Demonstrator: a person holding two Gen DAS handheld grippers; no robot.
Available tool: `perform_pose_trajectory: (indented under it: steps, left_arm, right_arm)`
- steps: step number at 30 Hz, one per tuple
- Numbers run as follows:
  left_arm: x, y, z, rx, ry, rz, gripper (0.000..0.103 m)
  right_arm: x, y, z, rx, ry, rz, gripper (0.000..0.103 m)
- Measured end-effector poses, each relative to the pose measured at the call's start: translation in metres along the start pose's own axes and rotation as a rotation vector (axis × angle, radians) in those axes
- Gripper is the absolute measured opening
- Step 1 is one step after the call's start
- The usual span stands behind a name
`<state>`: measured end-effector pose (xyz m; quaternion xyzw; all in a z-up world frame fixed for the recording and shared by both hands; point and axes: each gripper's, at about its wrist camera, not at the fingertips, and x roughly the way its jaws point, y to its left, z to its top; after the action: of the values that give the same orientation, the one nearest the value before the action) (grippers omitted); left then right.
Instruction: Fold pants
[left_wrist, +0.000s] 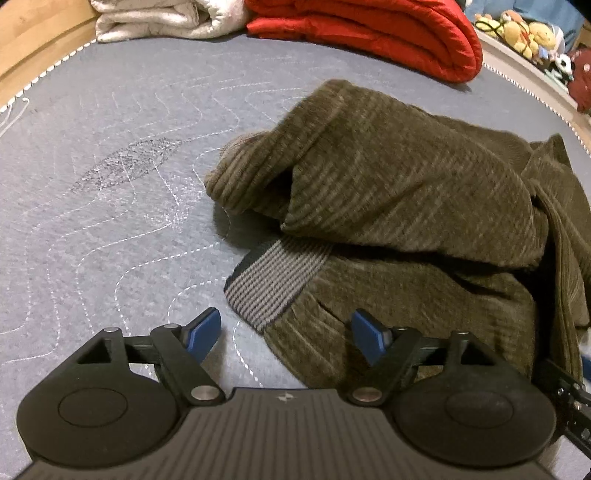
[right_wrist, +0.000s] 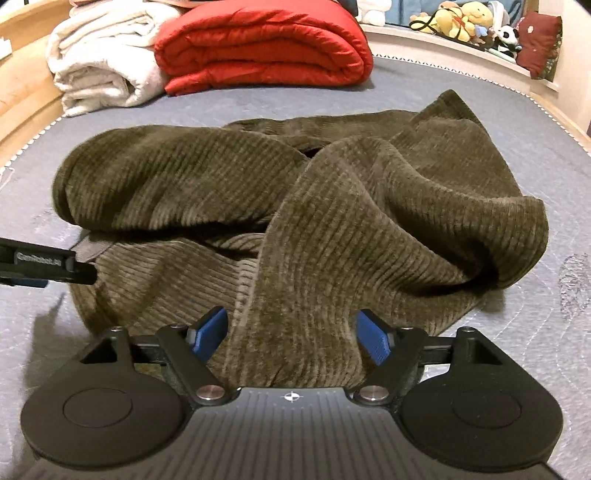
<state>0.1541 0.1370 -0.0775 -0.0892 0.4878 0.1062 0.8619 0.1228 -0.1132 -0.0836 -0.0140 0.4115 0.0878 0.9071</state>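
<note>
Olive-brown corduroy pants (left_wrist: 406, 192) lie crumpled in a heap on a grey quilted mat (left_wrist: 110, 221). A grey ribbed waistband (left_wrist: 273, 280) shows at the heap's near left edge. My left gripper (left_wrist: 286, 332) is open, its blue pads just in front of the waistband corner, holding nothing. In the right wrist view the pants (right_wrist: 295, 192) fill the middle. My right gripper (right_wrist: 291, 334) is open with a fold of the fabric lying between its pads. The left gripper's black finger (right_wrist: 48, 267) reaches in from the left edge.
A folded red quilt (right_wrist: 262, 48) and a rolled white blanket (right_wrist: 99, 70) lie at the mat's far side. Stuffed toys (right_wrist: 465, 18) sit on a shelf at the back right. A wooden floor edge (left_wrist: 33, 48) borders the mat on the left.
</note>
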Motion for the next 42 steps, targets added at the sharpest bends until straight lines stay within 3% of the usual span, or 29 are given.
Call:
perform_pose_trajectory:
  steps: [3,8,13,16,19,20,23,30,36,40,42]
  left_arm:
    - [0.009,0.010,0.010,-0.011,-0.006,-0.050,0.087]
    - [0.037,0.009,0.014,0.073,0.029,-0.092,0.091]
    - [0.043,0.005,0.008,0.113,-0.015,-0.106,0.091]
    - [0.034,0.000,0.003,0.167,-0.046,-0.089,0.076]
    - [0.011,-0.009,-0.005,0.259,-0.095,-0.054,0.041]
    - [0.006,-0.009,-0.007,0.295,-0.106,-0.029,0.040]
    - [-0.015,-0.006,-0.020,0.331,-0.108,-0.062,0.037]
    - [-0.074,0.020,-0.059,0.412,-0.156,-0.050,0.032]
    - [-0.135,0.080,-0.085,0.393,-0.168,-0.030,0.031]
    - [-0.147,0.105,-0.090,0.395,-0.140,-0.003,0.032]
    - [-0.142,0.108,-0.087,0.375,-0.121,0.012,0.044]
  right_arm:
    - [0.002,-0.009,0.002,0.037,0.005,0.009,0.018]
    - [-0.009,-0.028,0.008,0.094,-0.034,-0.015,0.011]
    - [-0.031,-0.052,0.011,0.135,-0.080,-0.002,0.009]
    - [-0.046,-0.060,0.009,0.126,-0.107,0.007,0.009]
    - [-0.061,-0.061,0.004,0.086,-0.121,0.022,0.009]
    - [-0.066,-0.060,0.001,0.064,-0.124,0.027,0.008]
    - [-0.078,-0.052,-0.009,-0.009,-0.147,0.020,0.008]
    - [-0.109,-0.024,-0.040,-0.200,-0.173,0.017,0.007]
    - [-0.158,0.028,-0.086,-0.436,-0.201,0.142,0.007]
    - [-0.179,0.070,-0.128,-0.646,-0.197,0.261,0.007]
    - [-0.174,0.083,-0.140,-0.712,-0.184,0.264,0.007]
